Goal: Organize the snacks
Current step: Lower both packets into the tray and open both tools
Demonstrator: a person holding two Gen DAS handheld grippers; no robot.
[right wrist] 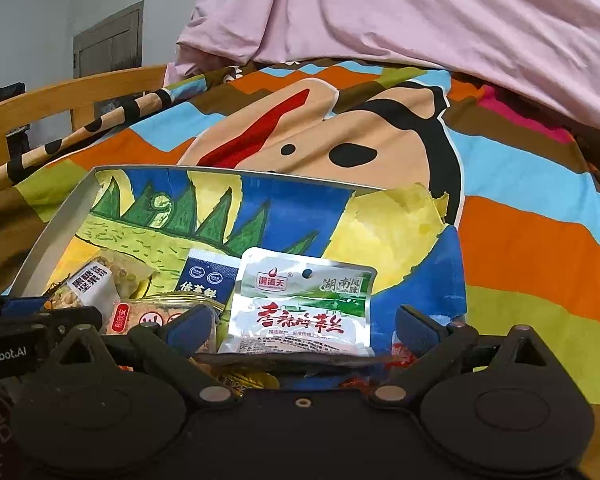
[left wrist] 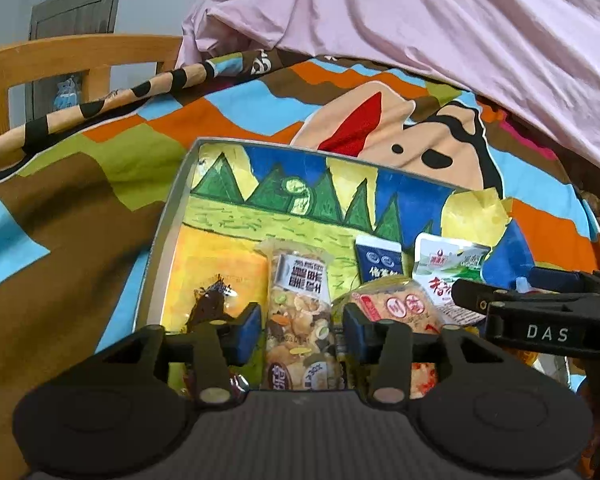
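A shallow painted box (left wrist: pixel 168 216) lies on a cartoon-print bedspread (left wrist: pixel 80 208), its floor covered with a child's drawing of green peaks, blue sky and a yellow field, and most of the snacks sit along its near edge. The left gripper (left wrist: pixel 299 334) hovers low over the box with its blue-padded fingers (left wrist: pixel 247 332) spread apart on either side of a clear packet of mixed nuts (left wrist: pixel 298 320), which lies flat between them; whether the pads touch the wrapper cannot be told. To that packet's left rests a yellow pouch (left wrist: pixel 216 280) holding a dark dried snack, and to its right a round cracker pack (left wrist: pixel 396 304) with red seals. Behind these stand a small navy sachet (left wrist: pixel 378 260) and a white-and-green foil packet (left wrist: pixel 448 272) printed with red characters. The right gripper (right wrist: pixel 304 330), seen from its own camera, has its jaws wide open and holds nothing, with the white-and-green foil packet (right wrist: pixel 304 304) lying between and just beyond the fingers, the navy sachet (right wrist: pixel 208 276) to its left and the cracker pack (right wrist: pixel 160 314) at the lower left. A crumpled pink sheet (right wrist: pixel 420 12) is heaped at the far side of the bed, and a wooden bed rail (left wrist: pixel 60 60) runs along the left.
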